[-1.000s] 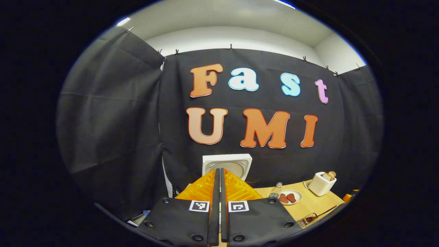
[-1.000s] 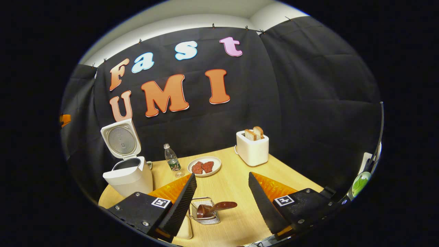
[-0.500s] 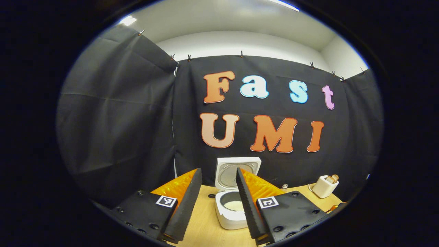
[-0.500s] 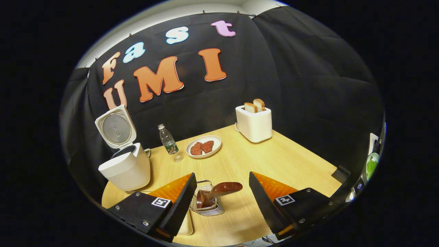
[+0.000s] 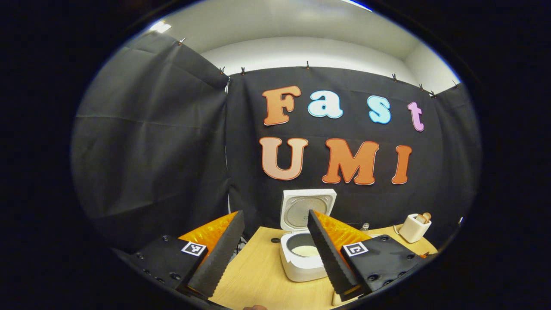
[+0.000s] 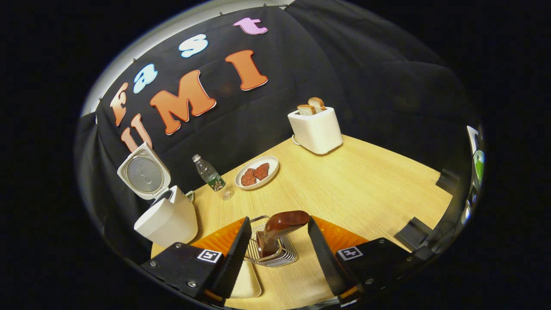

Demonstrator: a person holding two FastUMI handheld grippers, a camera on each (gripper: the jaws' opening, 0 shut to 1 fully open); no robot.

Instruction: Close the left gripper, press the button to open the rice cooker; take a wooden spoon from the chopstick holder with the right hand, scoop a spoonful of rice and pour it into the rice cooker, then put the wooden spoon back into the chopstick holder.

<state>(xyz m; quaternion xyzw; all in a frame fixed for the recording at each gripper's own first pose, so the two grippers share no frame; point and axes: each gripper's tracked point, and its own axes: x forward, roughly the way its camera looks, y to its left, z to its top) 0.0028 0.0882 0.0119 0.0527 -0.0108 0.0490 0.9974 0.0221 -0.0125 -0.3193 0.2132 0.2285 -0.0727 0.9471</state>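
While both claws stand spread, the right claw [image 6: 275, 245] flanks the brown wooden spoon [image 6: 277, 228] in the wire chopstick holder [image 6: 271, 254], seemingly untouched. Behind, the open white rice cooker [image 6: 165, 215], clear bottle [image 6: 209, 174], meat plate [image 6: 257, 172] and white toaster [image 6: 315, 129] sit on the pale worktop [image 6: 366, 189]; the left claw [image 5: 275, 254] frames the cooker.

My left hand-held gripper [image 5: 272, 254] has two long wedge-shaped fingers [image 5: 217, 258] with sawtooth-ribbed inner faces, each backed by a translucent orange panel with a faceted texture. Each finger is mounted on a flat black block studded with round screws, and each block carries a small square black-and-white marker on a white tag near the finger's root. My right hand-held gripper [image 6: 275, 254] is built the same way: ribbed wedge fingers [image 6: 232, 258], orange panels behind them, black screw-dotted blocks, and one square black-and-white marker on each side.
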